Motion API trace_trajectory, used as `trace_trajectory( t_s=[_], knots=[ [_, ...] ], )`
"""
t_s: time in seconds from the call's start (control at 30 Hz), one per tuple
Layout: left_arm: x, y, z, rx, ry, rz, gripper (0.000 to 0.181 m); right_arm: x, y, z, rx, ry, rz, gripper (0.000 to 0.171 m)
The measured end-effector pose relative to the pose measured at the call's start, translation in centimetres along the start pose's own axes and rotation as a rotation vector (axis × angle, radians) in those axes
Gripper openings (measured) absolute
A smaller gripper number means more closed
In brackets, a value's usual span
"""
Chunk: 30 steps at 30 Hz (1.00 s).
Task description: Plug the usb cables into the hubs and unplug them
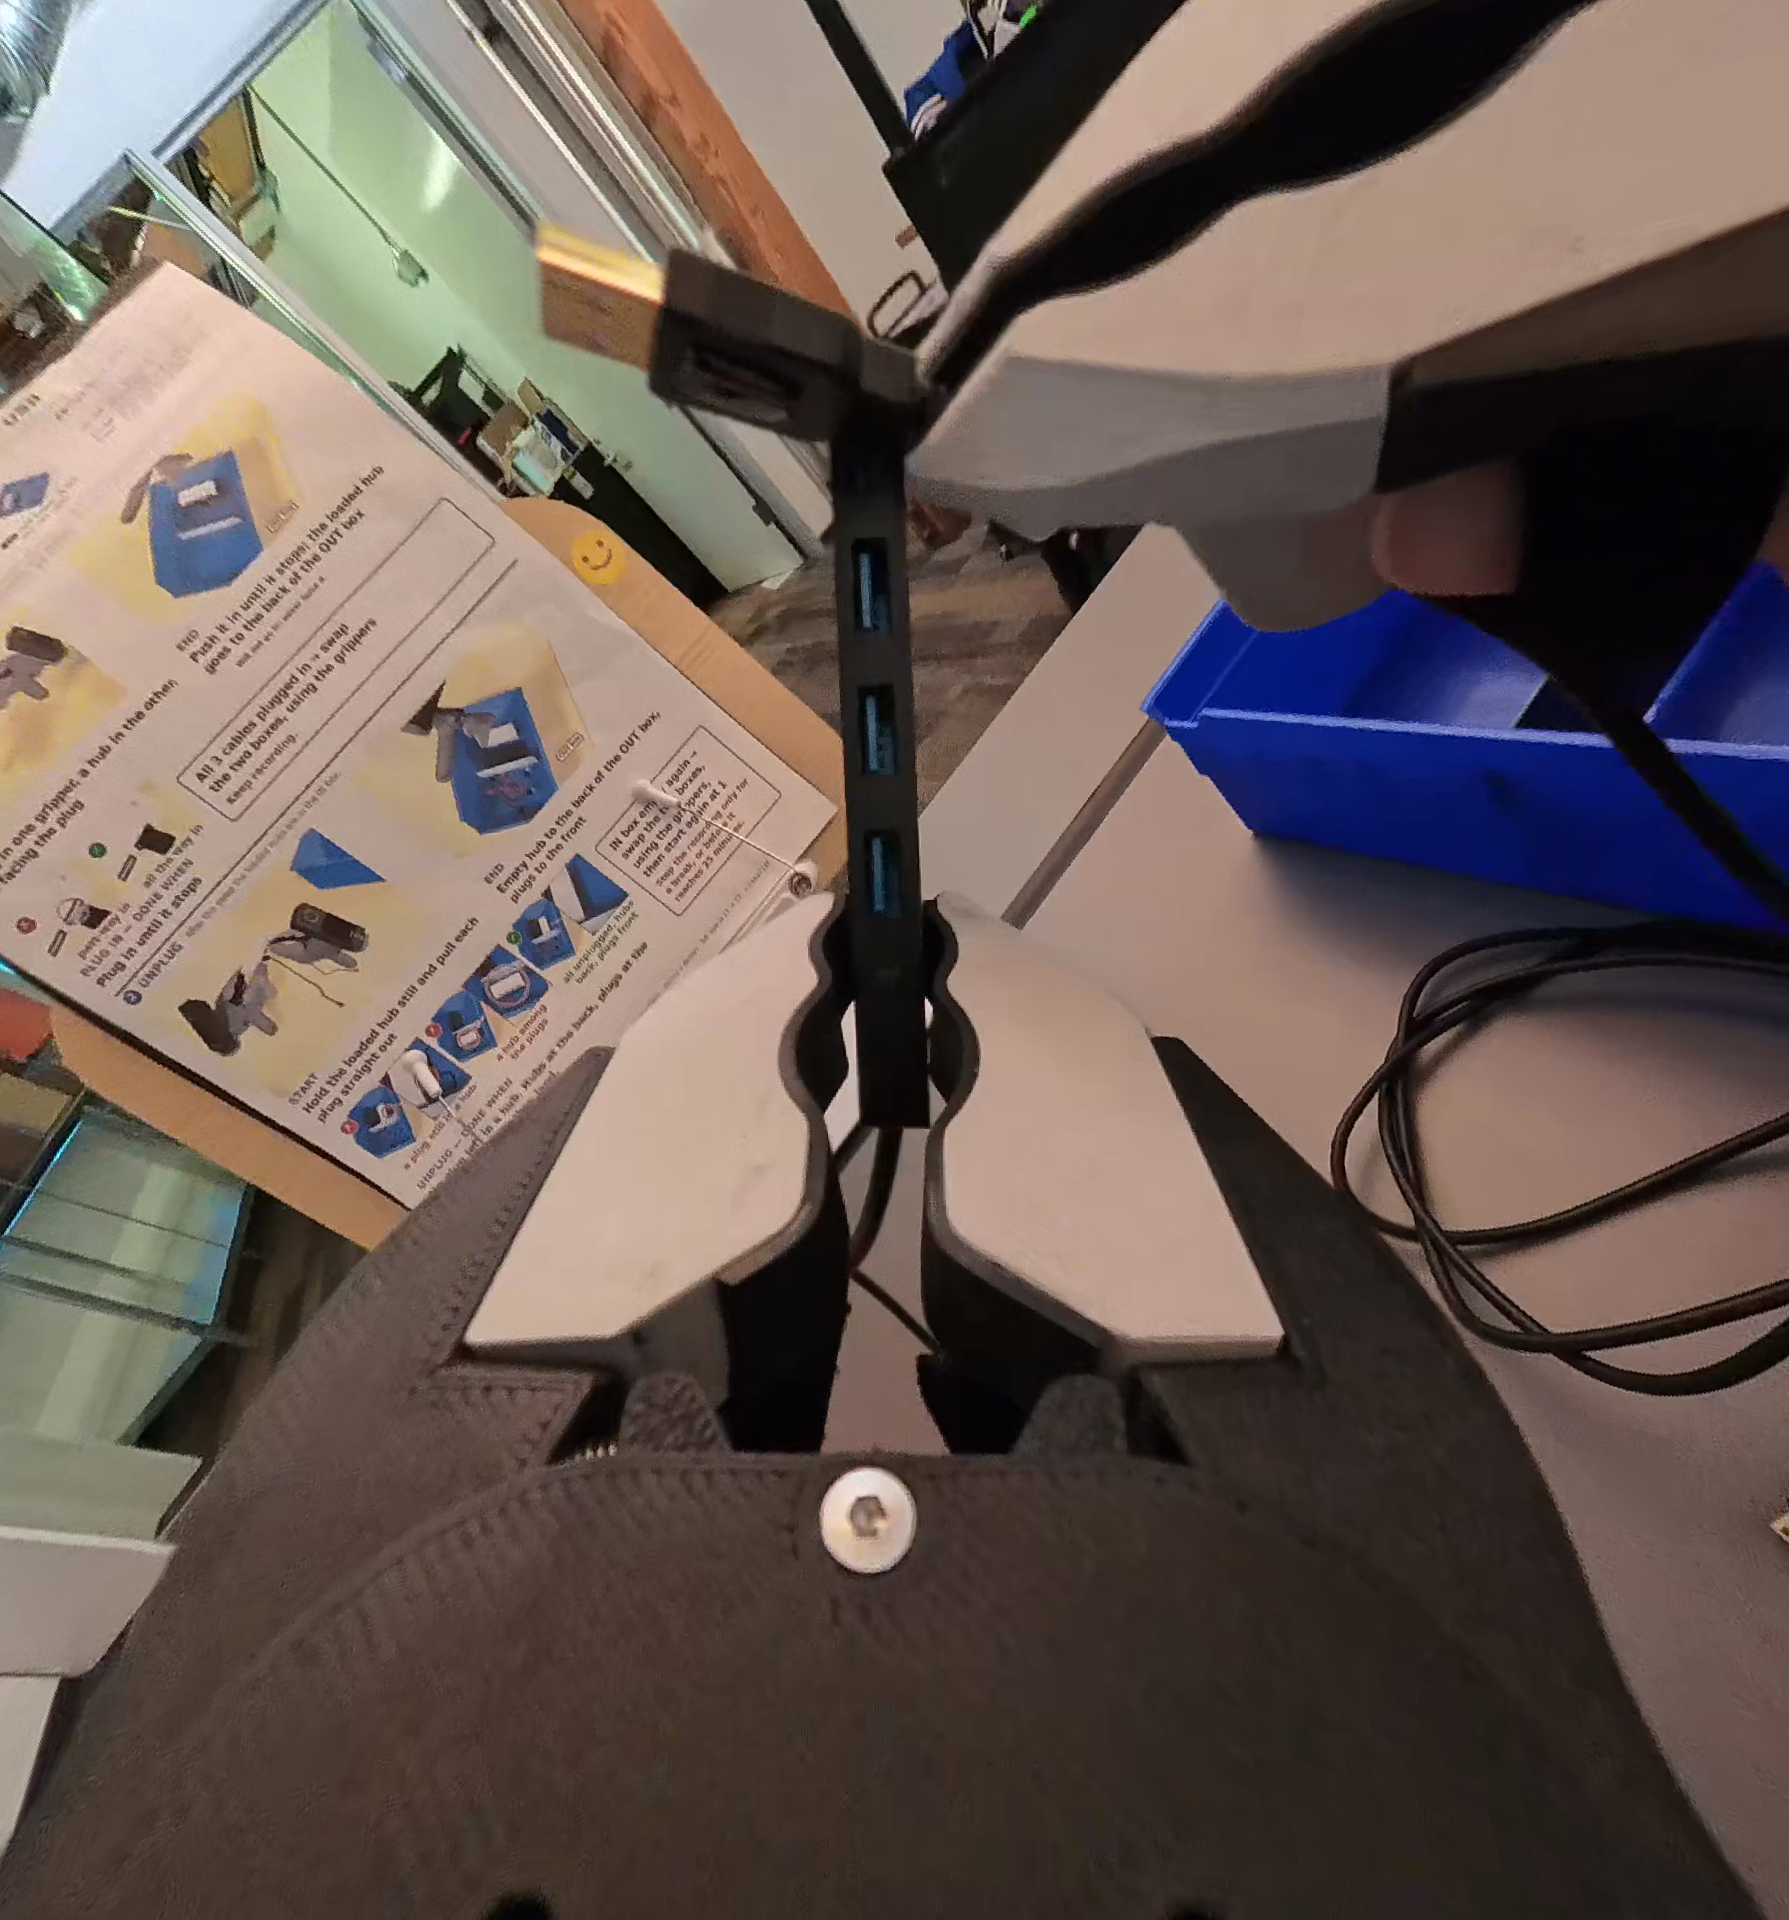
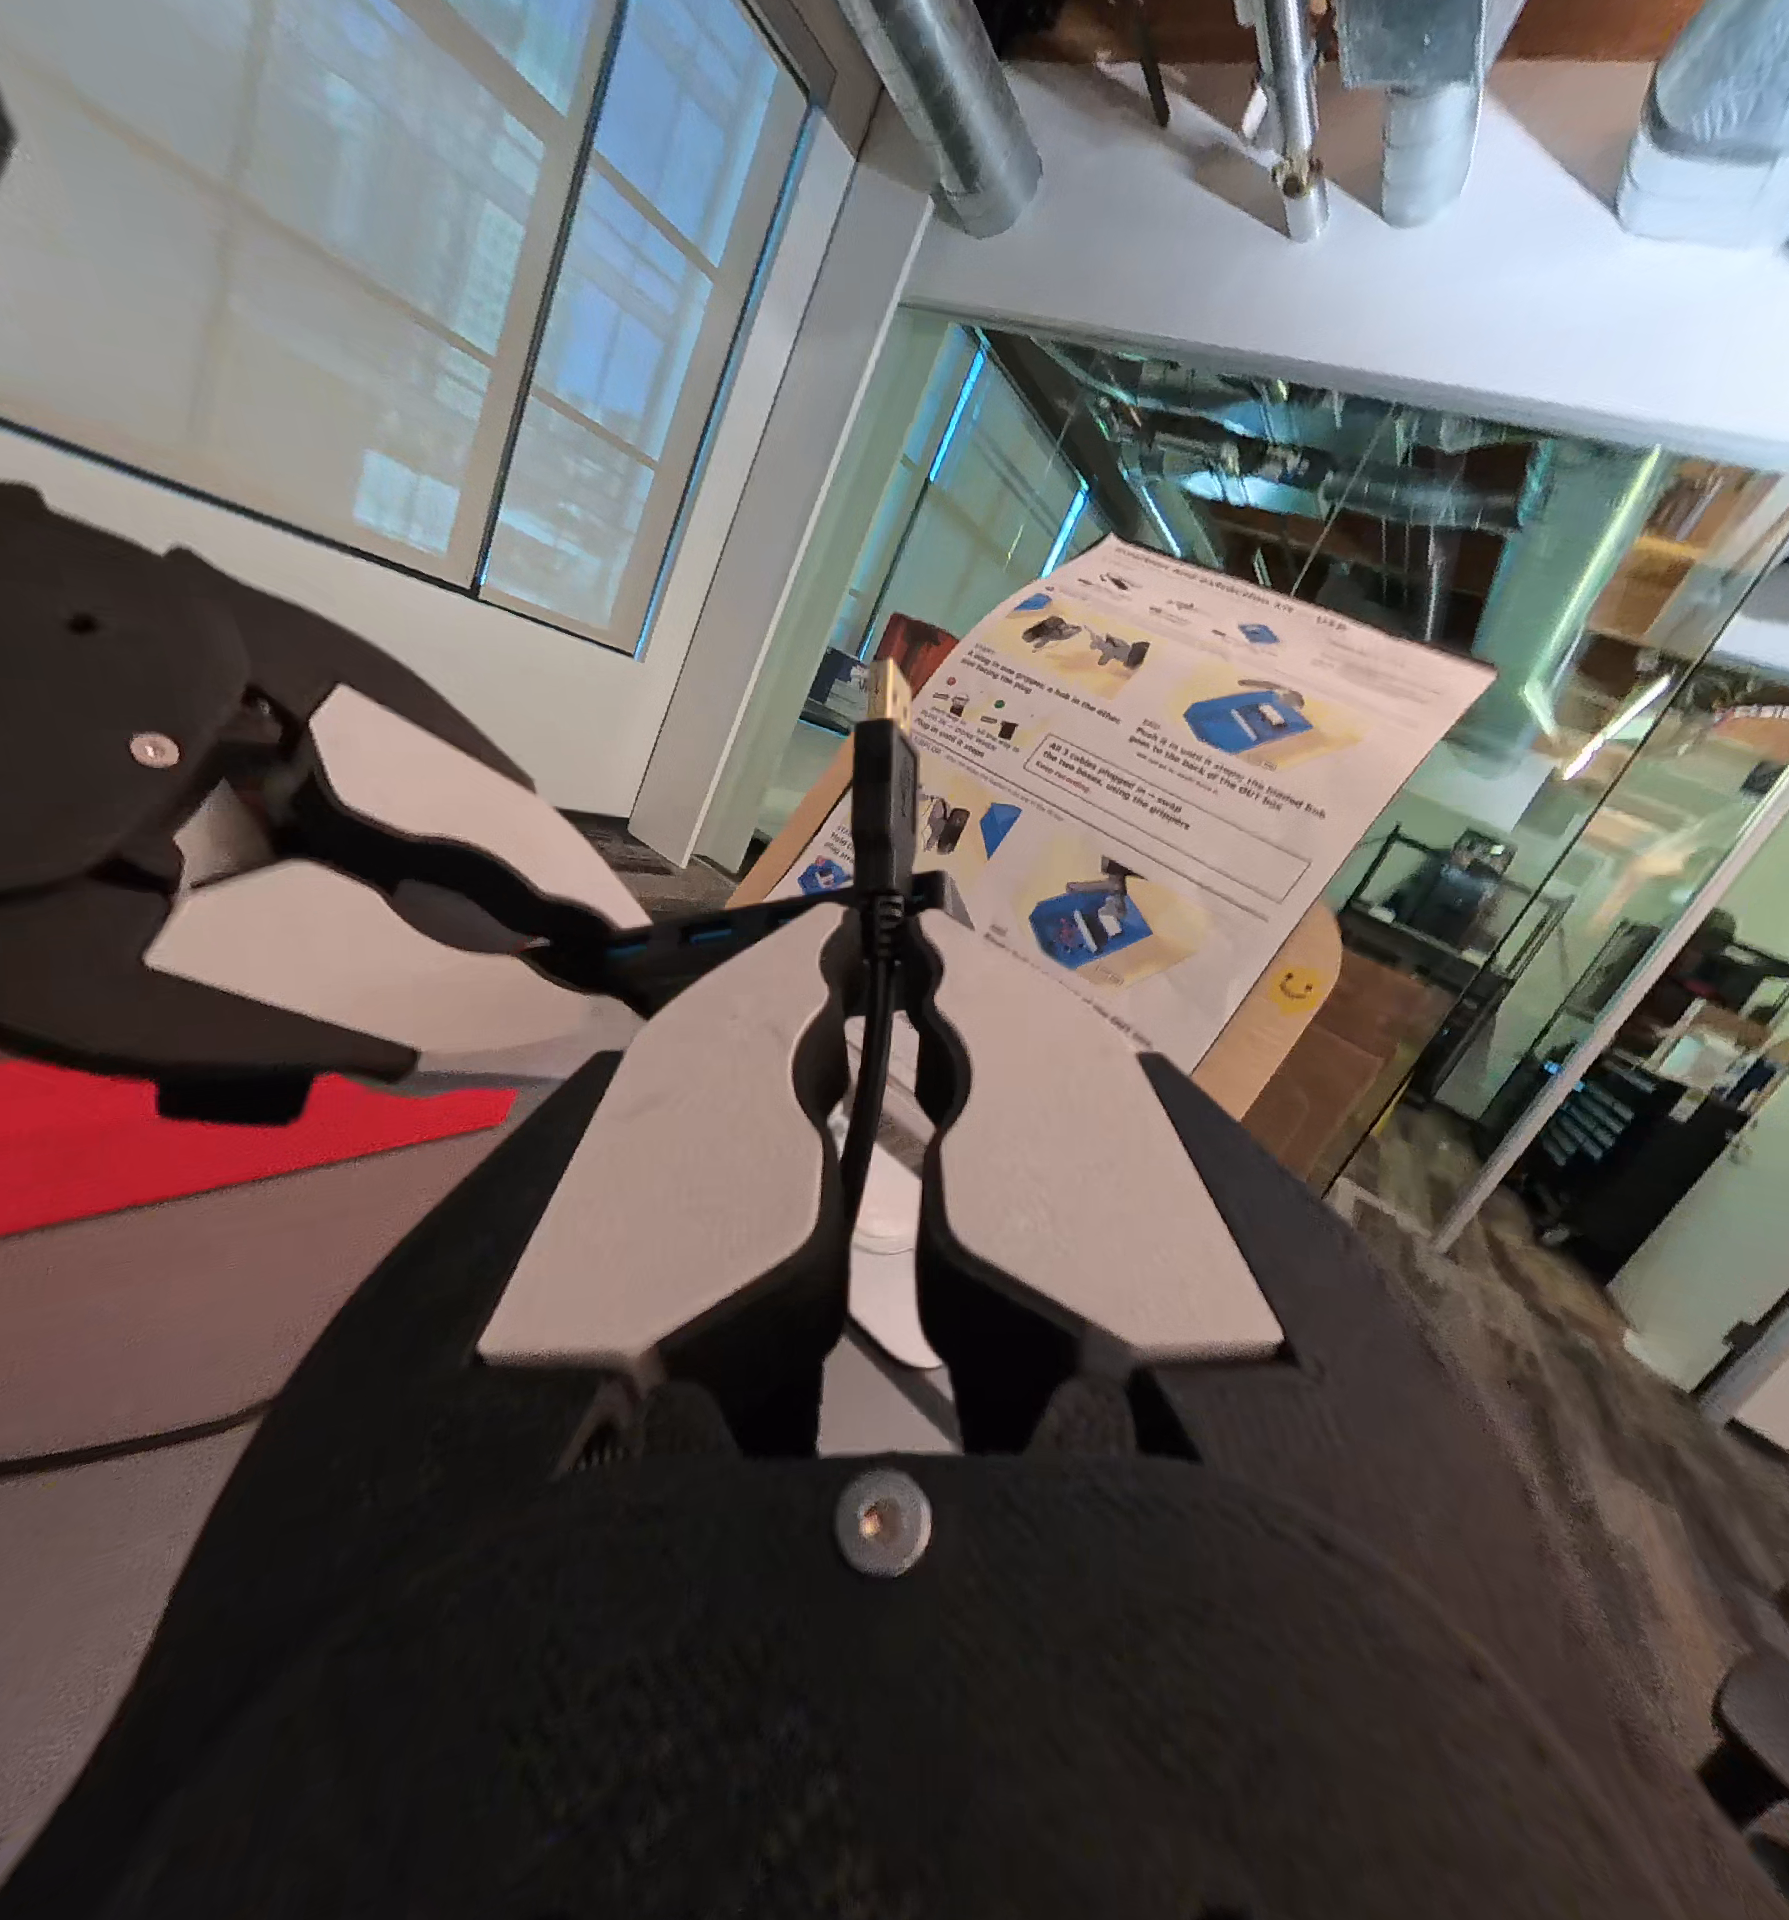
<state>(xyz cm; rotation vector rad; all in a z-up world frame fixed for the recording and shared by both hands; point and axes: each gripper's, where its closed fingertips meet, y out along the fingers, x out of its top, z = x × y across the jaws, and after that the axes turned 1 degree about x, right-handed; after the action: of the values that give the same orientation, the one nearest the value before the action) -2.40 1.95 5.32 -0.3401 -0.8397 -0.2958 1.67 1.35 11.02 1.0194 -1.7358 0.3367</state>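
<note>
USB hub [image 1: 877, 748], a slim black bar with three blue ports in a row, stands out from my left gripper [image 1: 882, 997], whose jaws are closed on its near end; the free end points to twelve o'clock in the left wrist view. My right gripper [image 2: 882, 935] is clamped on the black USB cable plug [image 2: 885, 800] around the strain relief, so the moulded body and the metal tip stick out past the fingertips toward twelve o'clock. In the left wrist view that same plug [image 1: 724, 343] sits at the hub's far end, at about eleven o'clock, crosswise to the bar and clear of all three ports, so I judge it not yet inserted. Both pieces should be light and rigid, with smooth plastic that could twist in the jaws if I push off-axis. The hub is long for where I hold it, so a sideways shove at its far end would lever it loose; a grip nearer the middle would be steadier. The plug is best held on its moulded body rather than the soft cord behind it, which would just buckle. More black cable [image 1: 1596, 1164] lies looped on the grey table [image 1: 1233, 1039] at three o'clock, beside a blue bin [image 1: 1441, 769]. An instruction poster [image 1: 277, 748] leans at nine o'clock.
</note>
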Motion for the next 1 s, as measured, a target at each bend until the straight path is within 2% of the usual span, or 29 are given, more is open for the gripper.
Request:
trace_trajectory(
  t_s=[0.23, 0.47, 0.7, 0.83, 1.0],
  knots=[
    [1.8, -0.8, -0.4, 0.003, 0.023, -0.122, 0.011, 0.5, -0.9, -0.8, 0.020, -0.097, -0.074, 0.008],
    [0.3, -0.6, 1.4, 0.032, -0.010, -0.059, 0.011, 1.9, -3.0, 0.5, 0.055, -0.461, -0.195, 0.007],
    [0.0, -1.4, 3.1, 0.077, -0.010, -0.052, 0.011, 4.1, -4.9, 1.4, 0.102, -0.536, -0.292, 0.008],
    [0.0, -1.6, 3.6, 0.115, 0.023, -0.048, 0.011, 3.5, -4.6, 1.4, 0.118, -0.546, -0.244, 0.008],
    [-1.0, -1.2, 4.4, 0.220, 0.155, 0.012, 0.011, 1.6, -3.4, 1.0, 0.126, -0.593, -0.027, 0.007]
  ],
)
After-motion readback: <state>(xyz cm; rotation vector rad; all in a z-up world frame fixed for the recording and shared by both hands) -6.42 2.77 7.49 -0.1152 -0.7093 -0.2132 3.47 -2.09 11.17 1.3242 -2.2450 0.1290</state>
